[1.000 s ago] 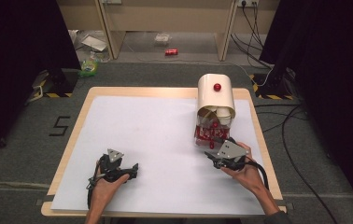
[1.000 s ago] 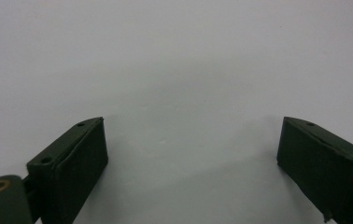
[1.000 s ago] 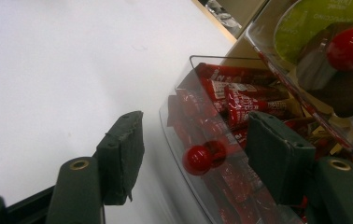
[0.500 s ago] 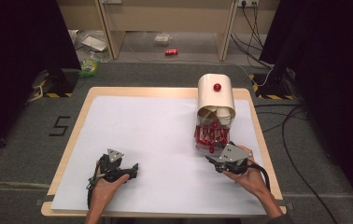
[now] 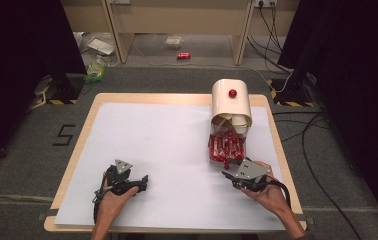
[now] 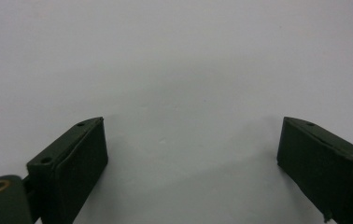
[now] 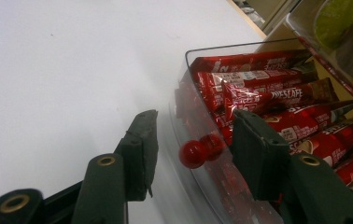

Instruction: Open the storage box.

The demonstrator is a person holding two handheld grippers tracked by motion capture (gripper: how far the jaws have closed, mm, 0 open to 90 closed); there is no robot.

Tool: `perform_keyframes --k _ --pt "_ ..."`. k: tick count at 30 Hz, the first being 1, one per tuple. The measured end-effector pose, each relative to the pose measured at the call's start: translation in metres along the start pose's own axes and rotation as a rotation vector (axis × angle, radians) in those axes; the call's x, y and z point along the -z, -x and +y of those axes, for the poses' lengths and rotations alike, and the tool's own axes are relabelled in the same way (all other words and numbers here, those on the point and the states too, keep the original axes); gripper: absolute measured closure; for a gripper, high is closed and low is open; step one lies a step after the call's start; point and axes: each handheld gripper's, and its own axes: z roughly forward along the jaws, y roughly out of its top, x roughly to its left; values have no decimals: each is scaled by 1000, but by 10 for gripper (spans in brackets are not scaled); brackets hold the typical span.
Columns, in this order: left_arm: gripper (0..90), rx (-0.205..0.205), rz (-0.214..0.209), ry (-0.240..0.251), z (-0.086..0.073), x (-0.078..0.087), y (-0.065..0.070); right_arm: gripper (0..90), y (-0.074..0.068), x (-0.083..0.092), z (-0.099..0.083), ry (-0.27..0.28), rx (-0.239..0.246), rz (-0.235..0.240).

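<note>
A cream box (image 5: 231, 102) with a red knob on top (image 5: 233, 93) stands at the table's right. Its clear drawer (image 5: 225, 147) is pulled out toward me and packed with red coffee sachets (image 7: 263, 95). The drawer front carries a small red ball knob (image 7: 192, 154). My right gripper (image 7: 194, 116) points at that front; its jaws have just been closing, with the knob between them and gaps on both sides. In the high view the right gripper (image 5: 229, 177) sits just in front of the drawer. My left gripper (image 5: 142, 185) rests open on the white sheet (image 6: 179, 60), with nothing between its jaws.
The white sheet (image 5: 152, 140) covers a wooden table whose right edge (image 5: 282, 160) runs close to the right hand. Cables (image 5: 312, 150) trail over the floor at the right. A red can (image 5: 183, 55) and litter lie on the floor beyond the table.
The right gripper has shifted slightly toward the front edge and its jaws stand narrower. The left gripper and the box have kept still.
</note>
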Motion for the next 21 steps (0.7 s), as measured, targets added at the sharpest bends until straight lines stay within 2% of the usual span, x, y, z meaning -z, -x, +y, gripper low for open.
perform_keyframes --k 6,21 --pt "81 0 -2 0 0 0 0 545 -5 2 -3 -11 -8 37" --pt "81 5 -8 2 0 1 -1 546 -12 8 -4 -19 8 75"
